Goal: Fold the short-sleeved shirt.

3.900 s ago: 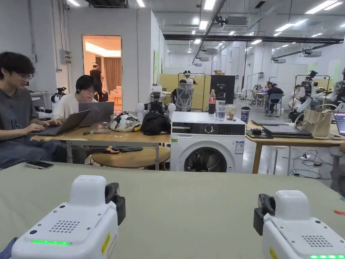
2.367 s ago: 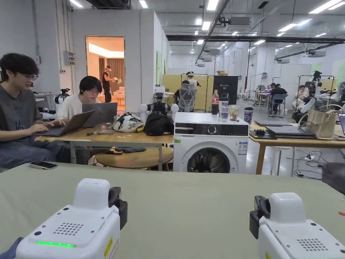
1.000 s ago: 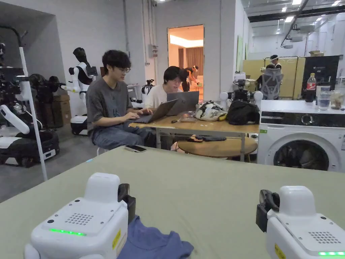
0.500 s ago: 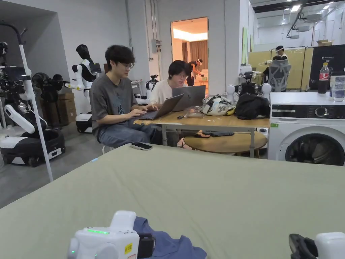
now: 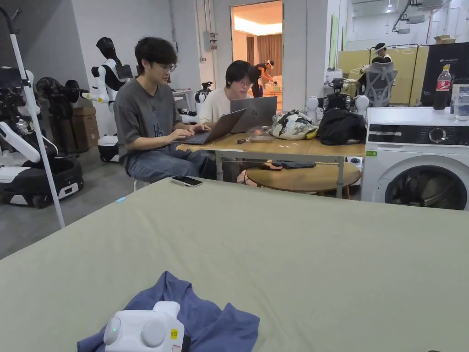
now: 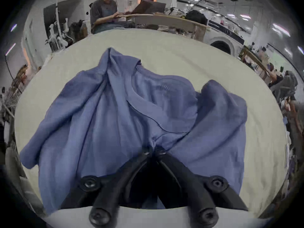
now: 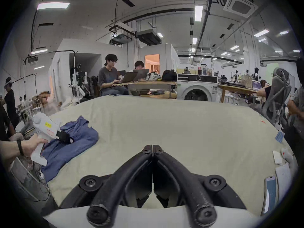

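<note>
Newly dragged shirt [image 5: 201, 316] crumples on green table [image 5: 297, 256].

Pale green cloth-covered table [image 5: 297, 256] fills lower frame. Behind it, centre: wooden desk [image 5: 284, 149] with two grey laptops [image 5: 249, 114], low round wooden table [image 5: 304, 176] under it. White front-loading washing machine [image 5: 414, 156] at right. Grey concrete floor [image 5: 87, 197] left, white walls, warm-lit doorway [image 5: 256, 41] top centre.
</note>
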Demonstrator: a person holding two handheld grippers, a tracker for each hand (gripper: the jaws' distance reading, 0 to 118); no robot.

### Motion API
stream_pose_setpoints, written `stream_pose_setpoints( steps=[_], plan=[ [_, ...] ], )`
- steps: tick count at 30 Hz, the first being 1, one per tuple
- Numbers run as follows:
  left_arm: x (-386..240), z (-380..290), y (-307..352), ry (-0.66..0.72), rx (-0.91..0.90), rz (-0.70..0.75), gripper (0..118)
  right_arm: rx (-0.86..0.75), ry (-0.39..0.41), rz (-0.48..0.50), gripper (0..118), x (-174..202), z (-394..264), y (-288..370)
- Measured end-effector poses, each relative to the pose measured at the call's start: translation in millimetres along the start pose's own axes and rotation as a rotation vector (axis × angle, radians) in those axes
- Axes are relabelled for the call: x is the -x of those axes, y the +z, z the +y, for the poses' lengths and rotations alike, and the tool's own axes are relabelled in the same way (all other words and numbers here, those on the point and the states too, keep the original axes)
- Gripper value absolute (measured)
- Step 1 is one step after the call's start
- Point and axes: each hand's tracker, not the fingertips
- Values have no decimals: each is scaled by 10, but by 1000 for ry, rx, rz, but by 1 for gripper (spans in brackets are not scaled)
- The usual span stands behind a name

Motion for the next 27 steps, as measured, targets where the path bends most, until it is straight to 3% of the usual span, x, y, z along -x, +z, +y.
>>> stream_pose_setpoints(
  steps=[2,4,6,7,11,16,20,22,25,27],
  plan=[
    [3,49,161,5,-9,-20,0,6,-3,8,0,-57,-3,44],
    [108,202,521,121,-139,-114,0,4,-8,5,0,-128,13,115],
    [241,534,955,245,-293,-134,0,-9,-24,-11,0,-225,34,193],
    [245,696,1159,241,-342,-93,0,-15,-40,-19,0,-278,47,226],
    [19,1478,2140,77,-523,19,0,-40,-92,-54,0,-499,83,407],
    [-670,2128,2948,-77,-702,35,0,-70,-102,-116,0,-711,135,637],
    [-1304,2104,2742,-200,-671,19,0,-90,-126,-151,0,-863,137,818],
    [-1593,1877,2316,-238,-588,-58,0,-98,-142,-164,0,-930,115,904],
    [-2198,1325,1660,-317,-455,-246,0,-87,-140,-185,0,-1008,79,1043],
    [-2623,871,1235,-310,-344,-391,0,-75,-95,-211,0,-1069,51,1155]
  ],
)
